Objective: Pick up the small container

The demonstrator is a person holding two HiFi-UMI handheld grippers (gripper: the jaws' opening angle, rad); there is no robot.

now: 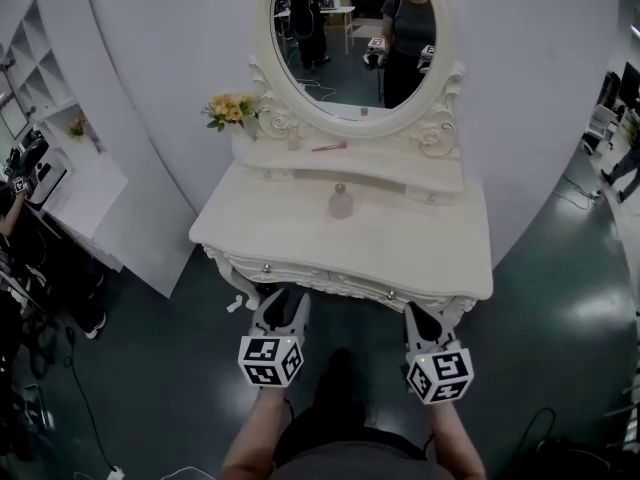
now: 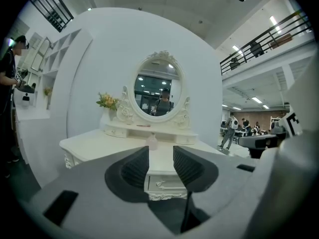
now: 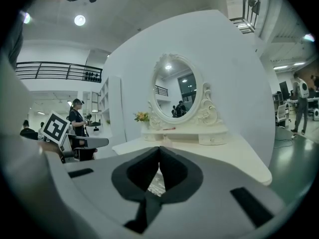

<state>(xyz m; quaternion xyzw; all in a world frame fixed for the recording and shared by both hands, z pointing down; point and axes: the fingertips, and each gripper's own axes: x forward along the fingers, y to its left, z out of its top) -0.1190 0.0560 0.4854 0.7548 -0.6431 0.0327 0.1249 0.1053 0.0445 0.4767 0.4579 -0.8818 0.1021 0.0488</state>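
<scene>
Container (image 1: 341, 202) upright mid-table (image 1: 430, 253), well ahead of both grippers. Left gripper (image 2: 160, 157) jaws apart, empty; right gripper (image 3: 159, 156) jaws together, empty. Best: advance left, straddle container evenly, close gently.

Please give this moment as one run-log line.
left gripper: jaws open, empty | right gripper: jaws shut, empty | small container: on dressing table
</scene>
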